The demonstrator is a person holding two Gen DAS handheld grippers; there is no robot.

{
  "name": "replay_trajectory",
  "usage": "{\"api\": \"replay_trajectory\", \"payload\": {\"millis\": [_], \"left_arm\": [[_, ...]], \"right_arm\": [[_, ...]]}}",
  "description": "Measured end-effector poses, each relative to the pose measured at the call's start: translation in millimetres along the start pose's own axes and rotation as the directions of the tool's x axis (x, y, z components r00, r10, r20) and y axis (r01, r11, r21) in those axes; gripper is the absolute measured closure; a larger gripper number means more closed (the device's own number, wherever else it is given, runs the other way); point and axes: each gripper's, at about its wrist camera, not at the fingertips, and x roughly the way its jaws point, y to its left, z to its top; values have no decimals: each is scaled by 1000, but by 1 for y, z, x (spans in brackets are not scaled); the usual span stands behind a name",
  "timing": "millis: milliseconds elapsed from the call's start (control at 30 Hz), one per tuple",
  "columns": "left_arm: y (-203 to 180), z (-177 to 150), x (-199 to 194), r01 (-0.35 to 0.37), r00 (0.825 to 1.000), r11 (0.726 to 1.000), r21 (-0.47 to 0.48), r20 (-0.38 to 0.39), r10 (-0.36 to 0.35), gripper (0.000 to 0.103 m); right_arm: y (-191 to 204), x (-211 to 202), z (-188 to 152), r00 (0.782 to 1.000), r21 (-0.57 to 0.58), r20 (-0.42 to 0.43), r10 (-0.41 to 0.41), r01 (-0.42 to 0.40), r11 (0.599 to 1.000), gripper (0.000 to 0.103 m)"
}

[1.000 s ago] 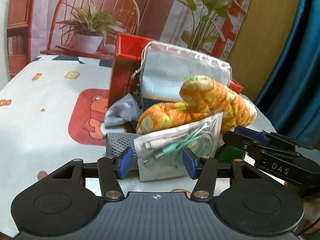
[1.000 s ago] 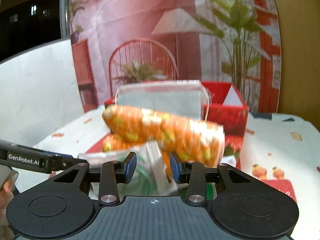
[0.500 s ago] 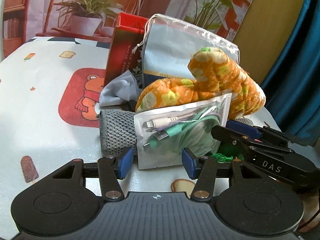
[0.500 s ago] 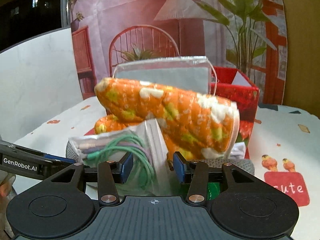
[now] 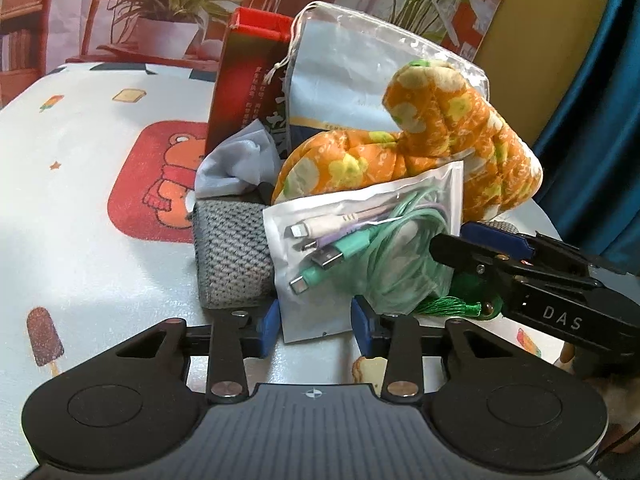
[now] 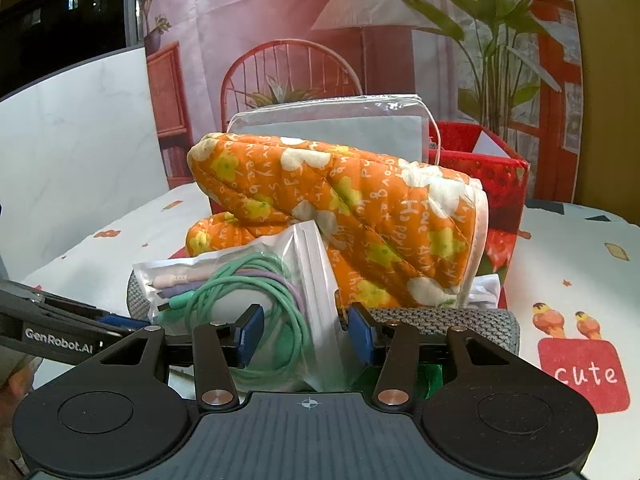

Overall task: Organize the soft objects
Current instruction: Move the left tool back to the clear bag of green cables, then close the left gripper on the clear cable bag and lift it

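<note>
Both claws flank the cable pouch [image 5: 360,252] at frame centre on the tabletop [image 5: 80,240]: left claw [image 5: 316,320] closing, right claw [image 6: 304,336] opening, neither clamped. Light, slippery, floppy; pinch its flat edge.

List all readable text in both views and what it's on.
"DAS": right tongs, on the body.
"GenRobot.AI": left tongs, on the body.
"cute": red patch on the tablecloth.
White characters on the red box: too blurred to read.
Script on the orange oven mitt: not legible.
</note>
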Motion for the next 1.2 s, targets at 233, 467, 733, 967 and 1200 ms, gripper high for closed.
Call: {"api": "replay_trajectory", "payload": {"millis": [233, 467, 733, 967, 1200], "left_arm": [[2, -2, 5, -7, 1000, 1000, -3, -4, 7, 66], [-5, -4, 5, -20, 1000, 999, 43, 15, 20, 71], [-10, -1, -12, -16, 999, 998, 58, 47, 14, 79], [-14, 1, -38, -21, 995, 997, 72, 103, 14, 79], [-15, -1, -62, -33, 989, 996, 78, 149, 21, 79]], "right_arm": [[-1, 6, 1, 1000, -6, -19, 13, -14, 1000, 54], [2, 15, 1, 998, -13, -50, 39, -40, 999, 54], [7, 6, 8, 997, -31, -54, 46, -48, 998, 78], [15, -13, 16, 999, -58, -7, 52, -53, 997, 82], [26, -32, 22, 997, -78, 37, 69, -66, 995, 82]]}}
